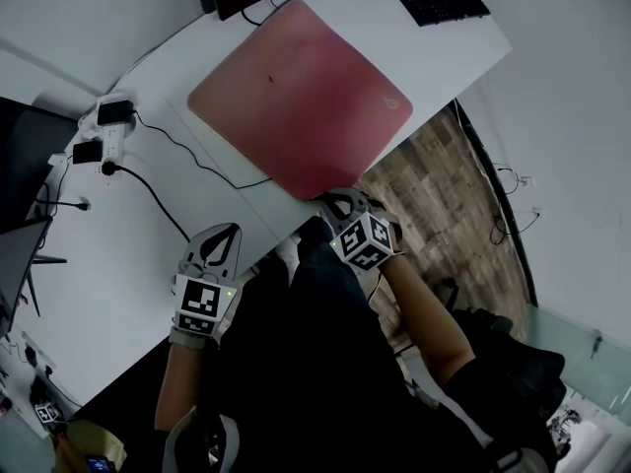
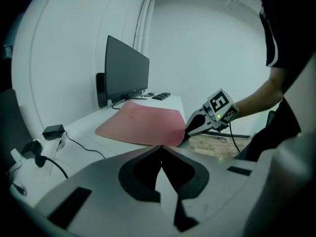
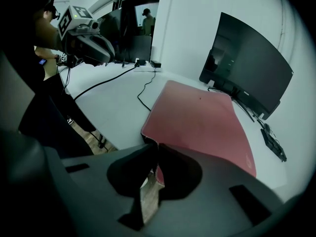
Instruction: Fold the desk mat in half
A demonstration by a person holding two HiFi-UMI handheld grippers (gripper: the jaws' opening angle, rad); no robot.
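- Plugs (image 1: 106,131) sit near the left edge of the desk (image 1: 118,254). A black cable (image 1: 202,161) runs from them up to the mat.
- The left gripper (image 1: 223,231) hangs over the front edge of the desk, to the left of the mat. Its jaws are pressed together and nothing is in them.
- The desk mat (image 1: 301,92) is pink. It lies flat on the right part of the desk, with one corner at the front edge.
- The right gripper (image 1: 338,201) is pinching that front corner of the mat.
- I think the step now is to lift this corner and carry it over to the far side. Slow and low looks best, so the mat rolls over and does not slide. The left gripper could open and take the other near corner. Then both sides go over together and the edges line up.
- The keyboard (image 1: 444,6) lies by the far right corner of the desk, near the mat. The fold should stop before it bumps that.
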